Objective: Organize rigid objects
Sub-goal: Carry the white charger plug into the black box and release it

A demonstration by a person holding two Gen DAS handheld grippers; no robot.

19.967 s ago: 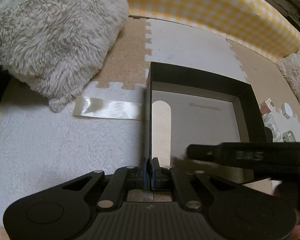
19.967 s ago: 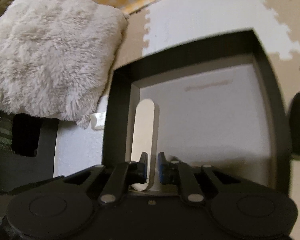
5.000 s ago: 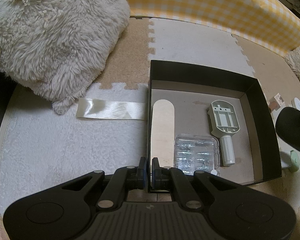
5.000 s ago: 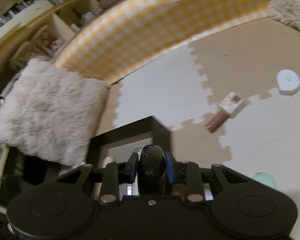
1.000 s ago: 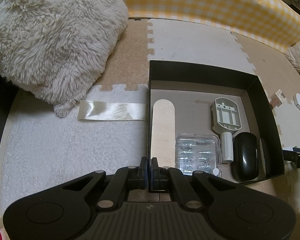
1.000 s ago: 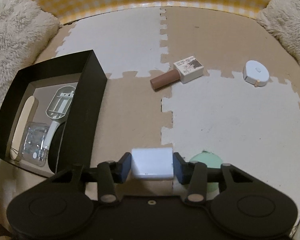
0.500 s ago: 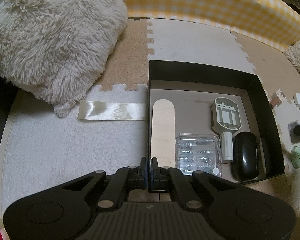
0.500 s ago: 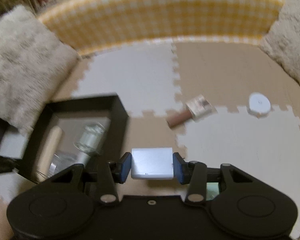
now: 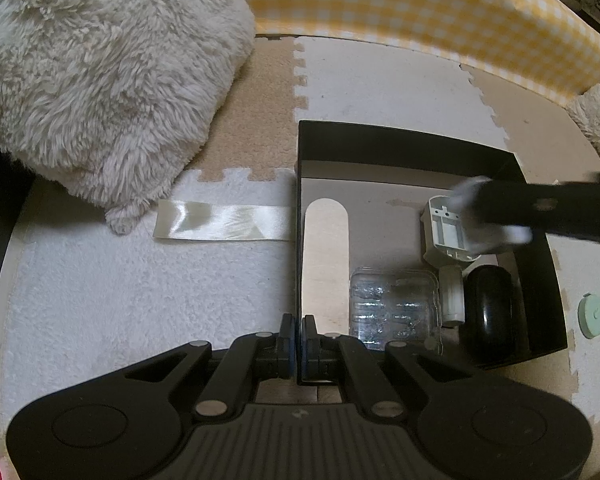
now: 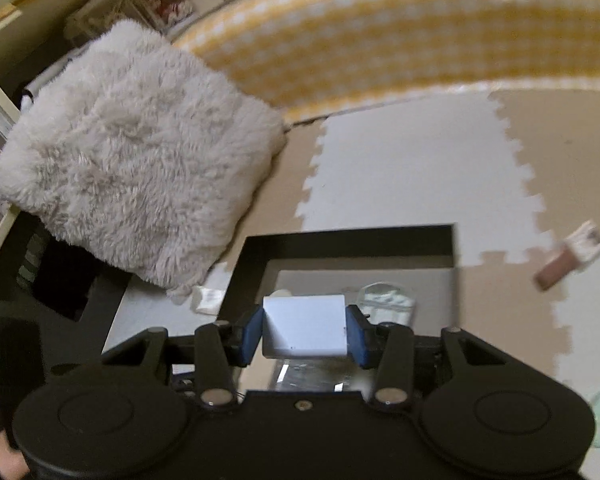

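Note:
A black open box (image 9: 400, 146) sits on the foam mat. My left gripper (image 9: 299, 330) is shut on its near left wall. Inside lie a flat wooden stick (image 9: 326, 256), a clear plastic case (image 9: 394, 308), a grey plastic part (image 9: 444, 236), a small white cylinder (image 9: 452, 296) and a black mouse (image 9: 488, 312). My right gripper (image 10: 304, 334) is shut on a white rectangular block (image 10: 304, 332) and holds it above the box (image 10: 352, 236). In the left wrist view it reaches in blurred from the right (image 9: 488, 216), over the grey part.
A fluffy cushion (image 9: 96, 76) lies at the left, a yellow checked bolster (image 9: 420, 16) along the back. A strip of clear tape (image 9: 224, 224) lies left of the box. A green round disc (image 9: 592, 314) and a brown tube with white cap (image 10: 568, 258) lie on the mat at the right.
My right gripper has lifted the white block off the mat and swung left with it, now over the box. The left gripper has kept its hold on the box wall.

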